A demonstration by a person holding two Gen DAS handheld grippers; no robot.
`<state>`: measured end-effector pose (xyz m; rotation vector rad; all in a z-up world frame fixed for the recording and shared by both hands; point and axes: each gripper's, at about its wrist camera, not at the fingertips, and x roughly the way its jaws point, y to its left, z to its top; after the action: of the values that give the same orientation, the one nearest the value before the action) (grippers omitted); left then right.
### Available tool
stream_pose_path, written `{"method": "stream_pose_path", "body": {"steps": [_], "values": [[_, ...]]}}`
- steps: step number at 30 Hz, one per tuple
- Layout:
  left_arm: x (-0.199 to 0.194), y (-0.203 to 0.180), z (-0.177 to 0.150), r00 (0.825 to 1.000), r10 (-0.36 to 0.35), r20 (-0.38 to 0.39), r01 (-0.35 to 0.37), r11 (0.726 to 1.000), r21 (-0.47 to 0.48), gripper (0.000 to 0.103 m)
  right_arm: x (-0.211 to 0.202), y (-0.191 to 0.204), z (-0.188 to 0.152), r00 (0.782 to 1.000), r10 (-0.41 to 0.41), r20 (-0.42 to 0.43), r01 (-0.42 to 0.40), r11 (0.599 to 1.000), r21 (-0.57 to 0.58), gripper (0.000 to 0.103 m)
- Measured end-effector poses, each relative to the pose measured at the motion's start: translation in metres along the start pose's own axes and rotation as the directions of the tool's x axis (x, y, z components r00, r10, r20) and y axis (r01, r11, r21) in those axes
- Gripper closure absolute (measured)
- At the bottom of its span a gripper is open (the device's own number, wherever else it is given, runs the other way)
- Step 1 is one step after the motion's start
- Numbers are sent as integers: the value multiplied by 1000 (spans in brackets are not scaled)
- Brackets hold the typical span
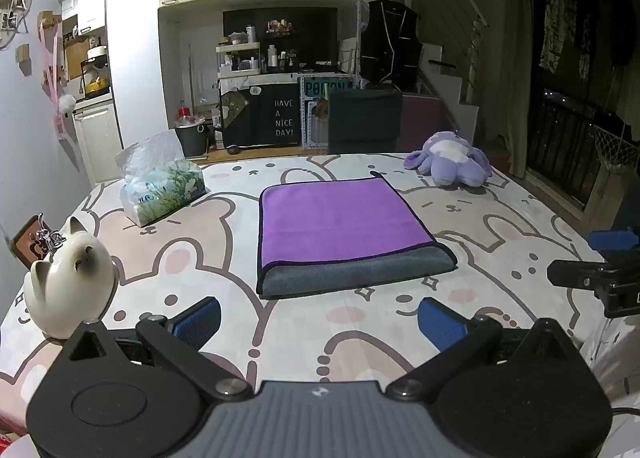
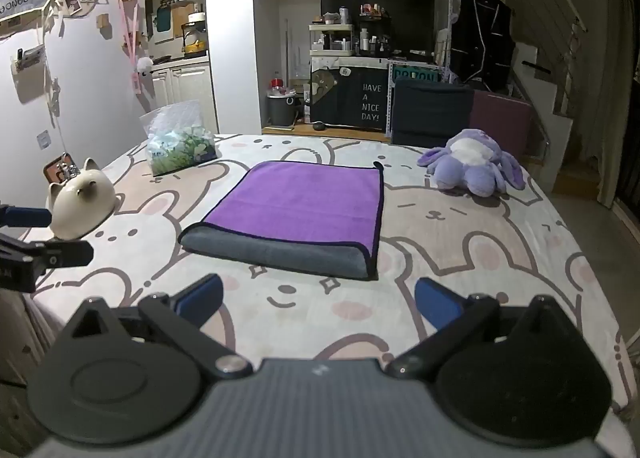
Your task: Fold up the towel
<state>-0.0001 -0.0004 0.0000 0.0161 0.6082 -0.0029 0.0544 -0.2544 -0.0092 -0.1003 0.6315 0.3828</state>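
Purple microfibre faces up on the towel (image 1: 344, 218), which lies flat in the middle of the bunny-print bedspread (image 1: 200, 258), with its grey underside showing as a rolled band along the near edge. It looks already doubled over once, so your likely job is a second fold, and that thick near roll is where things could go wrong: pinch only the top layer and the fold will peel apart as you lift.

Your left gripper (image 1: 318, 324) hangs just short of the towel with its blue pads spread wide and nothing between them. Your right gripper (image 2: 318, 300) is the same, jaws wide and empty, near the towel's near edge but not touching it. Come in too low and you may snag the bedspread along with the towel, dragging the cloth beneath it out of square.

Further out, the ceramic cat (image 1: 70, 282) stands close to your left side near the bed's edge; a wide swing could knock it off. The tissue pack (image 1: 164, 186) and the purple plush (image 1: 450, 162) sit beyond the towel's far corners, near enough to catch a corner you fling across.
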Motion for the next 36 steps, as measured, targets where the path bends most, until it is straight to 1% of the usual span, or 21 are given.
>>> {"method": "stream_pose_path", "body": {"steps": [36], "values": [[0,0,0,1000,-6,1,6,1000,-8,0,1,-1,0,1000,4,-2,-4,1000,4,0]]}}
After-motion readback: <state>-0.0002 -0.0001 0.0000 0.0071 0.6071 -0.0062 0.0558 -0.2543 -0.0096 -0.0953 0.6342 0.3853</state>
